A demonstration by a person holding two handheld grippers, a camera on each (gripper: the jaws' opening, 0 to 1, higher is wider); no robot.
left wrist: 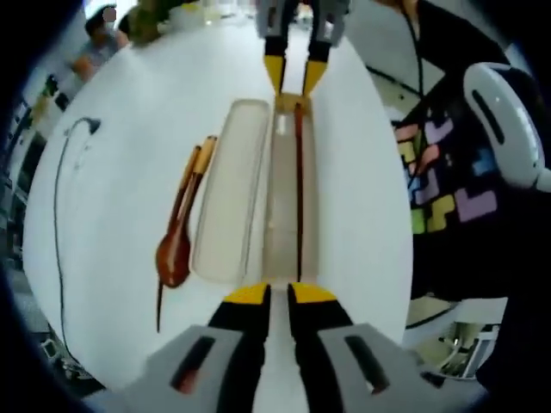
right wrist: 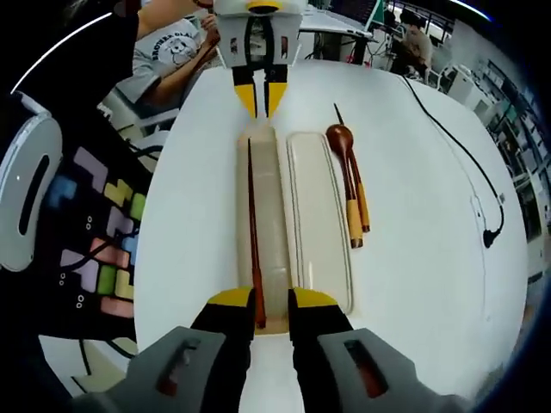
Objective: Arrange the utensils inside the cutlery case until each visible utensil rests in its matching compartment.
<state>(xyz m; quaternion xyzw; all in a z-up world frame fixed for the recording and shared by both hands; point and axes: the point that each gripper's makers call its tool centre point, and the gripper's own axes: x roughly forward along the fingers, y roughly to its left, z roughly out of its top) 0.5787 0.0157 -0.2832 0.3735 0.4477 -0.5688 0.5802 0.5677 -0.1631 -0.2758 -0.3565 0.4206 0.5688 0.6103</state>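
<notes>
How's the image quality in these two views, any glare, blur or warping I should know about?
Left gripper view: soft focus throughout, fisheye bends the white table into a dome, and the case looks washed out under flat light. Right gripper view: sharper, the spoon and cable read crisply, shadows faint, and the table edges curve just as strongly.

Only one piece of lettering is showing: in the right gripper view, a seated person at the far left of the worktop is wearing a grey T-shirt (right wrist: 168, 64) with dark arched print across the chest, too small and blurred to be read with any certainty. The dark shirt (right wrist: 99, 232) close by is carrying coloured block shapes, not letters, and nothing else is bearing a legible word, number or brand
</notes>
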